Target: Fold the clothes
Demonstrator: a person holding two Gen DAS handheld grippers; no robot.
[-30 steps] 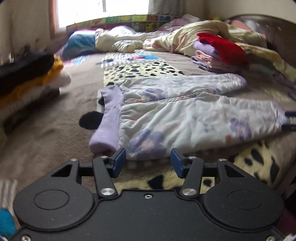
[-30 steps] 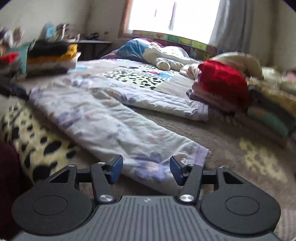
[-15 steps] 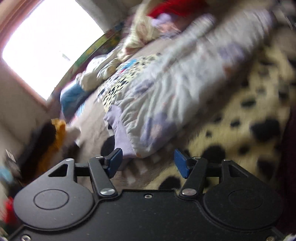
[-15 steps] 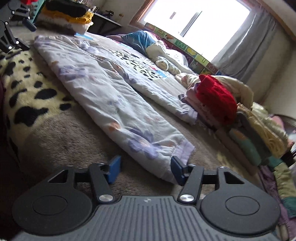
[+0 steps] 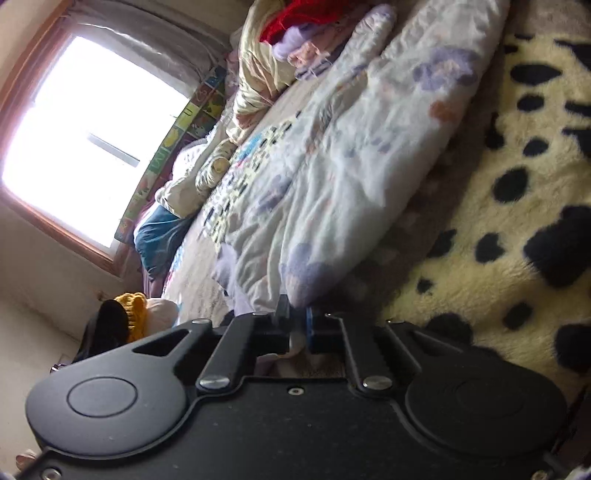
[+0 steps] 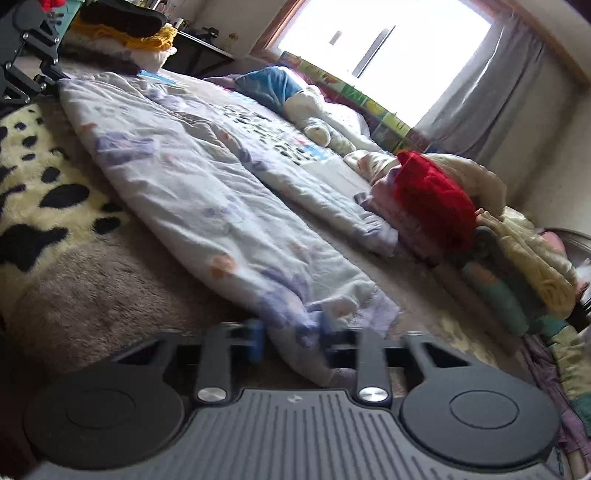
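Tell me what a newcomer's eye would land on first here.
The pale floral garment sprawls across the bed's middle, with the left gripper pinched on one end and the right gripper straddling the other. Behind it, the red knit tops a folded pile at right, under the bright window.

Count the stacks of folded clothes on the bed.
2: a red-topped stack beyond the floral garment, near the curtain; a black-and-yellow stack beside the left gripper. Others may be hidden.
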